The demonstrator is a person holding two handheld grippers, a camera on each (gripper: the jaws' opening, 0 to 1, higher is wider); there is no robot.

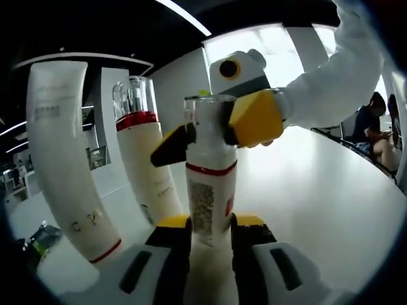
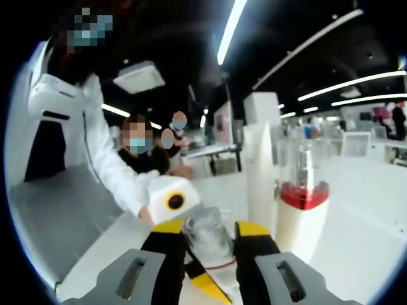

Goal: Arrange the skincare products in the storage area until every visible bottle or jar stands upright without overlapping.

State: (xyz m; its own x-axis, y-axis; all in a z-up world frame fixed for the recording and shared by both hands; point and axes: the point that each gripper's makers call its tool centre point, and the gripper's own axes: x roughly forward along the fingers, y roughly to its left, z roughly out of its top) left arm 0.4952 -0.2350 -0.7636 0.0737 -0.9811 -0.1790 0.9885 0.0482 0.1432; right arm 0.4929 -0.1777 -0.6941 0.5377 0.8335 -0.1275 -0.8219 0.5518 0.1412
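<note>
White plastic and clear caps stand in a row on the worktop (image 1: 331,190): a tall tube (image 1: 60,159) resting on its cap end, a pump bottle (image 1: 143,146) with a red band beside it, and, nearest you, the small bottle (image 1: 210,190) you have hold of at both ends. You are probably steadying it this way so that it settles upright with a gap left between it and the pump bottle (two grips stop a narrow-based bottle from toppling as it is set down).

Your left tongs (image 1: 211,230) are closed most of the way, jaws pressed against the lower body of the small bottle, just under its label. Your right tongs (image 1: 219,130) come in from the right in the left gripper view and are clamped across its clear cap; in the right gripper view that cap (image 2: 206,238) sits squeezed between the yellow-tipped jaws.

Whether its base already touches the worktop you cannot tell, since the left jaws hide it. Release the cap first, I would judge.
</note>
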